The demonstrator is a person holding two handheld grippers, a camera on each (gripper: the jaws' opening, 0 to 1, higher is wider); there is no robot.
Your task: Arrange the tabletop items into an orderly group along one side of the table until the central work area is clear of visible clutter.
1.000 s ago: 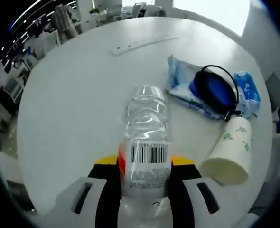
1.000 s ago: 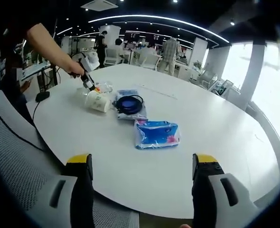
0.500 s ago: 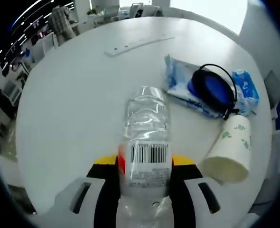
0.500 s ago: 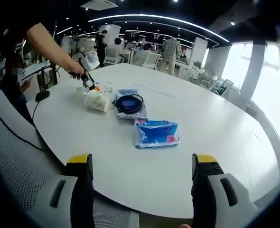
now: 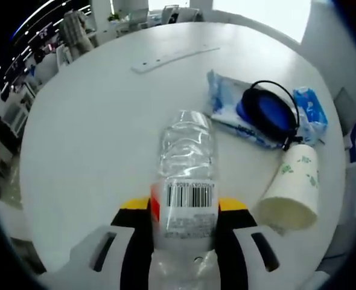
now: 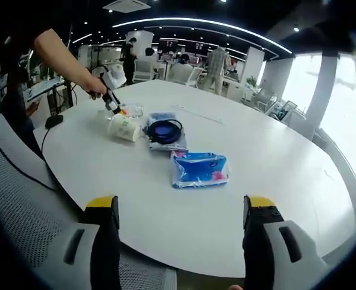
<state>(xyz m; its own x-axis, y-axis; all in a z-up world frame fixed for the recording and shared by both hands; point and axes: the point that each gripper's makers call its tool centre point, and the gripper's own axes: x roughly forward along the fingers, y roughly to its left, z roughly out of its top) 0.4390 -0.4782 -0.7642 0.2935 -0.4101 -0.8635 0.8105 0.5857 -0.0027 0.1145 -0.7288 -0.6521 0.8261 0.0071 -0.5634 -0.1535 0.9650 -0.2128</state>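
A clear plastic bottle (image 5: 186,175) with a barcode label lies along my left gripper (image 5: 184,211), whose jaws are shut on it just above the white round table (image 5: 93,115). To its right a paper cup (image 5: 290,193) lies on its side. Beyond the cup a blue collapsible bowl (image 5: 268,113) rests on a wet-wipe pack (image 5: 226,99). In the right gripper view the left gripper (image 6: 111,99), the cup (image 6: 125,128), the bowl (image 6: 165,131) and a blue tissue pack (image 6: 197,170) sit on the table's left half. My right gripper (image 6: 178,214) hangs open over the near table edge, holding nothing.
A flat white strip (image 5: 172,57) lies on the far side of the table. A mesh chair back (image 6: 21,211) stands at the near left. A person's arm (image 6: 60,54) reaches in from the left. Desks, chairs and people fill the background.
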